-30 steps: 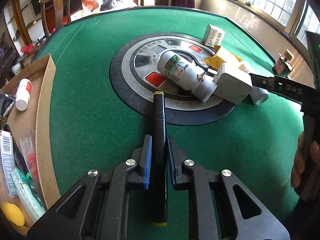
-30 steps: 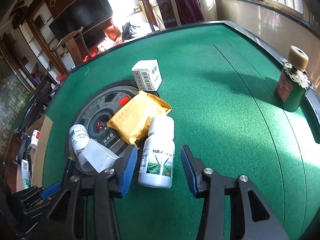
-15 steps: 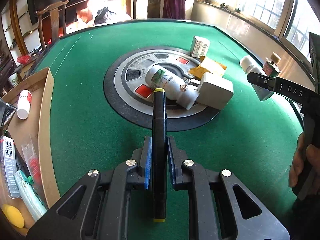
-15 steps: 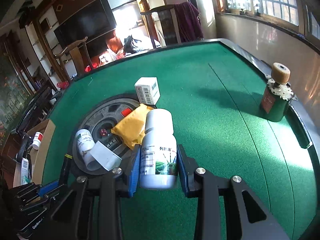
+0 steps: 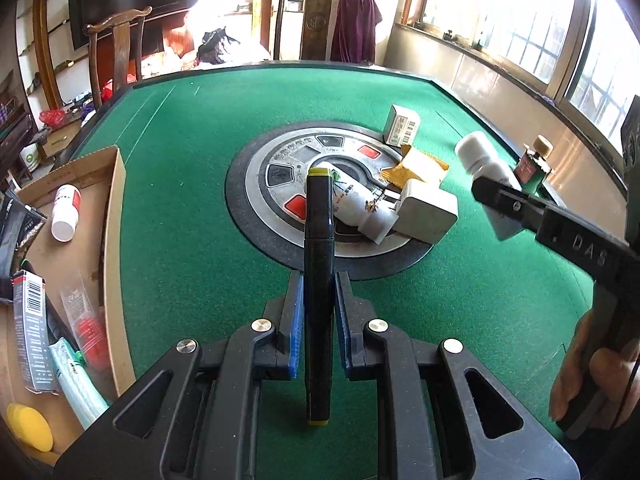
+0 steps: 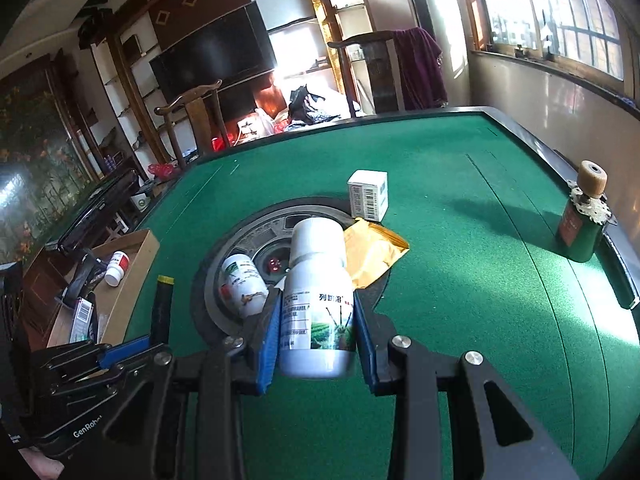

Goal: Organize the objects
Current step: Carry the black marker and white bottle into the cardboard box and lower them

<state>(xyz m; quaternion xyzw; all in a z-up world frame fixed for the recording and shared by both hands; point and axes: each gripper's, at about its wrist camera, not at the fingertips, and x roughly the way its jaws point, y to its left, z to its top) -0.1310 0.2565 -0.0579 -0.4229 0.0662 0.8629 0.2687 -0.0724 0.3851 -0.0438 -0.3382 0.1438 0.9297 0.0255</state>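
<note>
Two tongs work over a green felt worktop [image 5: 192,208] with a dark raised rim, seen first from the left wrist. The left tongs [image 5: 316,320] are clamped on a black marker [image 5: 319,264] with yellow ends, held clear of the felt and pointing toward the round metal console [image 5: 280,160] set in the worktop's middle. On that console lie a white bottle [image 5: 352,204] on its side, a white adapter block [image 5: 428,216] touching it, a yellow packet [image 5: 420,164] and a small barcoded box [image 5: 400,128]. At left, an open cardboard box [image 5: 116,216] sits at the worktop's edge with a red-and-white bottle [image 5: 66,212] and other packets inside. At right, a hand [image 5: 592,380] holds the right tongs, which carry a white bottle in the air. Wooden chairs, a dark screen and sunlit windows ring the room.

From the right wrist, the right tongs [image 6: 316,332] are closed on a white labelled bottle [image 6: 316,300], their blue pads [image 6: 269,336] pressed to its sides, the bottle lifted above the felt. The jaws have just been closing on it. A green jar with a cork stopper [image 6: 580,224] stands by the far right rim. A purple cloth [image 6: 420,64] hangs over a chair beyond the worktop, and shelving lines the back wall.
</note>
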